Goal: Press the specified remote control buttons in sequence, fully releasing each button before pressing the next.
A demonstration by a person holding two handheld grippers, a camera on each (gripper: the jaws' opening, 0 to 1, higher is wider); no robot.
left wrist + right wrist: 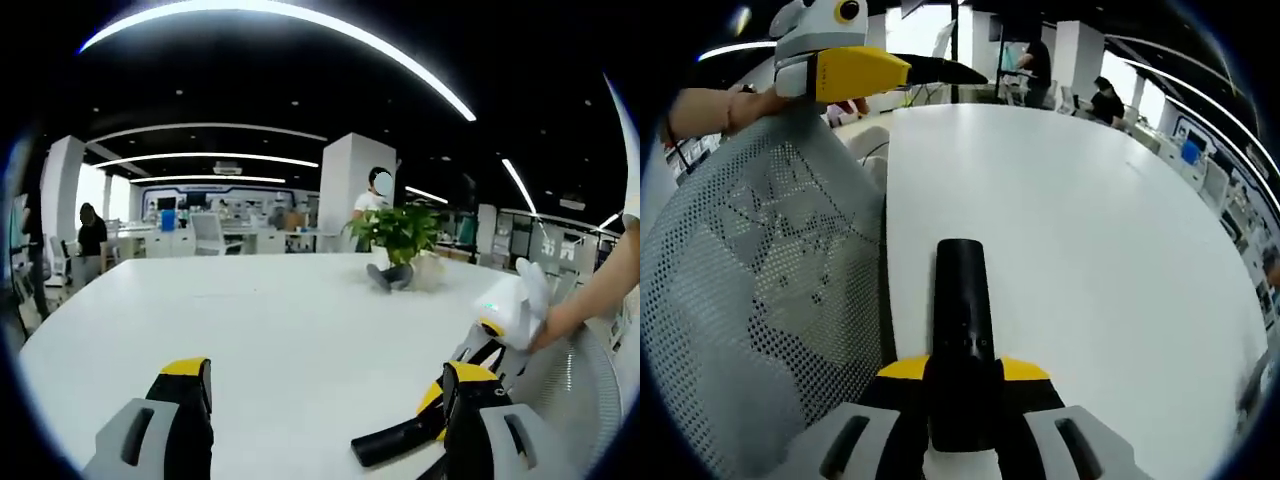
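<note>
A long black remote control (pixel 962 310) points away from me over the white table (pixel 1090 230), and my right gripper (pixel 962 372) is shut on its near end, yellow pads on both sides. In the left gripper view my left gripper (pixel 325 385) stands open above the table (pixel 270 320) with nothing between its jaws. At the lower right of that view the remote (pixel 385 445) sticks out of the white right gripper (pixel 500 325), held by a hand (pixel 575 315). The left gripper (pixel 855 70) shows at the top left of the right gripper view.
A grey mesh chair back (pixel 760 300) stands against the table's edge, also seen as a chair back (pixel 580 390). A potted plant (pixel 400 235) sits at the far side of the table. People and desks fill the office behind.
</note>
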